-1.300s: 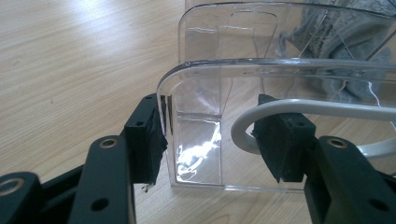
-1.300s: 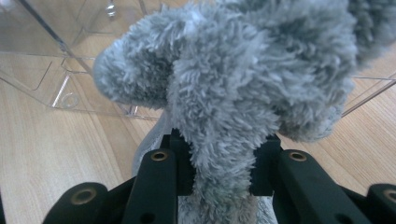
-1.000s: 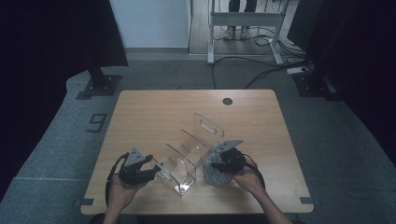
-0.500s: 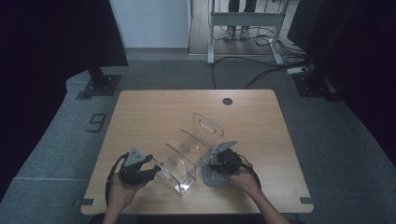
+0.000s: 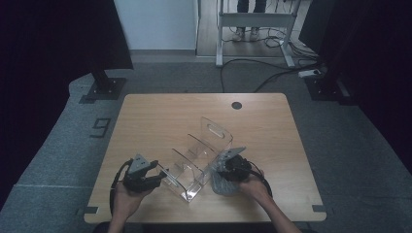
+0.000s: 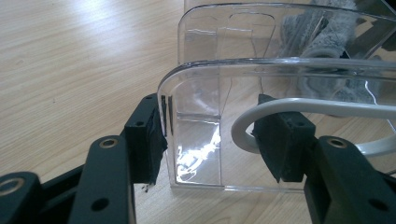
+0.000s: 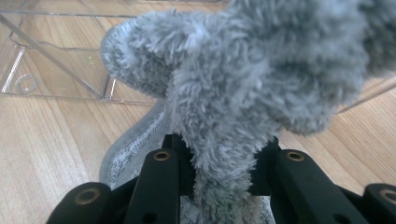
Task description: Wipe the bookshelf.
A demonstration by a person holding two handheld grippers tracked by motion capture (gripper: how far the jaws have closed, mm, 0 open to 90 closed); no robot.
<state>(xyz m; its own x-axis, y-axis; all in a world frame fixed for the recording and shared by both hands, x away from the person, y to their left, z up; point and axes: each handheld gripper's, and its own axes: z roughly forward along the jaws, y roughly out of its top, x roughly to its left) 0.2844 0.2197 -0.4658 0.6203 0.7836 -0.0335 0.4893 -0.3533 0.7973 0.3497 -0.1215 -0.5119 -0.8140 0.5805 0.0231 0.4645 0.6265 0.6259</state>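
A: What was the material and form of the container?

B: The organizer (image 5: 194, 162) was clear rigid plastic, glossy, with rounded top corners and thin upright dividers forming several compartments. One end panel, on the side away from both grippers, carried an oblong handle cut-out. It stood on a light wood-grain table (image 5: 160, 116) with a matte finish.

A: And the compartments?

B: No loose item could be made out in them. In the left gripper view, a white cable (image 6: 299, 108) curved across in front of the right-hand jaw.

A: State of the left gripper?

B: The left gripper (image 6: 212, 140) stood about half open, its black jaws straddling the nearest end wall of the organizer. The left pad (image 6: 148, 135) lay against the outer corner of that wall; the other pad sat on the inner side. Whether both pads pressed on the plastic could not be determined.

A: And the right gripper?

B: The right gripper (image 7: 224, 172) was closed on the grey cloth (image 7: 243, 84). The cloth was thick, shaggy microfibre; a bunched fold rose straight up from between the jaws and spread above them. A flatter portion with a stitched hem lay on the table below and to the left of the jaws.

A: Where was the cloth relative to the organizer?

B: Just beside its long side wall, directly ahead of the right gripper's jaws, outside the compartments.
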